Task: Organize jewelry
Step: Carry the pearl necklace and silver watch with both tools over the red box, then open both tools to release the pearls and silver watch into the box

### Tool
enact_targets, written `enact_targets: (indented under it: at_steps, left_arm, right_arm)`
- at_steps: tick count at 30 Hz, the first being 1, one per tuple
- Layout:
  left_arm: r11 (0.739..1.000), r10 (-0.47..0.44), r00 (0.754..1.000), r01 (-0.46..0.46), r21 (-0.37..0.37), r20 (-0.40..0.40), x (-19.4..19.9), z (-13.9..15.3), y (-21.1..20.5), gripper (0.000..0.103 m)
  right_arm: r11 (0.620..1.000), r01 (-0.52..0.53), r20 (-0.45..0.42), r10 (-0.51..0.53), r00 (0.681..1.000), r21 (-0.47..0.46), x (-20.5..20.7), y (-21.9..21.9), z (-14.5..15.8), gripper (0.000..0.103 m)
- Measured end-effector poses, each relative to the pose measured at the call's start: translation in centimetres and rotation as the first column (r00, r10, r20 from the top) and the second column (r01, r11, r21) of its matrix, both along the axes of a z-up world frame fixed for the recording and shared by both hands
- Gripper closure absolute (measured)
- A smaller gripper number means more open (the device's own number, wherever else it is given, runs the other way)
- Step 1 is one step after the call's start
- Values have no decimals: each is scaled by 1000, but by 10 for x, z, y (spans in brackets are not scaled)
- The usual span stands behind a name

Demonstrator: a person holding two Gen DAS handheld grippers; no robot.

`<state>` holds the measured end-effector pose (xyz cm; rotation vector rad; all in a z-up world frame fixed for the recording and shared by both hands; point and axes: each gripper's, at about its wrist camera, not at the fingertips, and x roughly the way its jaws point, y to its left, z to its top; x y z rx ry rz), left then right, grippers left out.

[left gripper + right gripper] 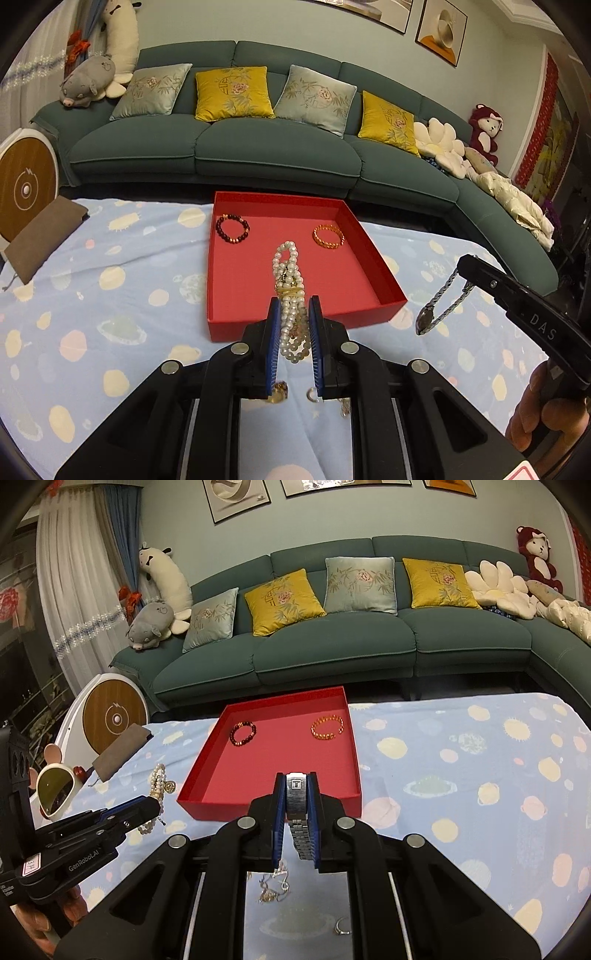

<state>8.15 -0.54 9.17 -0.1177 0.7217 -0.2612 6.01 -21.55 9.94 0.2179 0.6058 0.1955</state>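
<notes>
Two hand-held grippers hover before the red box (373, 266): the left hand-held gripper (293, 314) clenches a pearl necklace (290, 273), the right hand-held gripper (297, 794) a watch (295, 797). Best lowered onto bare floor, clear of both bracelets.

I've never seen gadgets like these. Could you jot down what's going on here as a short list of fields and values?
Setting: table with a spotted blue cloth, green sofa behind
Left gripper: shut on a pearl necklace, lifted off the cloth
Right gripper: shut on a silver watch
Red tray: holds a dark bead bracelet and an orange bead bracelet, apart from each other
Still on the cloth: a ring and a tangle of small chains
</notes>
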Motion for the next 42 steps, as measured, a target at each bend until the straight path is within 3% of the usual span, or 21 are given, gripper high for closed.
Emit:
enact_targets:
  at_steps: [8, 21, 32, 40, 42]
  left_arm:
    - [999, 40, 999, -40, 8, -16, 66, -7, 8, 91]
    - [996, 61, 995, -56, 63, -76, 139, -46, 2, 91]
    - [996, 69, 990, -61, 70, -124, 162, -76, -1, 90]
    - [992, 82, 988, -68, 105, -134, 164, -82, -3, 86]
    - [994, 73, 989, -60, 95, -133, 162, -79, -2, 75]
  right_arm:
    - [999, 13, 1, -13, 1000, 37, 61, -3, 4, 92]
    - [999, -20, -18, 20, 1000, -29, 137, 24, -23, 92]
    - [1000, -9, -80, 9, 997, 10, 170, 21, -67, 92]
    - [1000, -15, -120, 13, 993, -16, 175, 24, -82, 91]
    - [1000, -15, -129, 13, 992, -18, 175, 25, -82, 91]
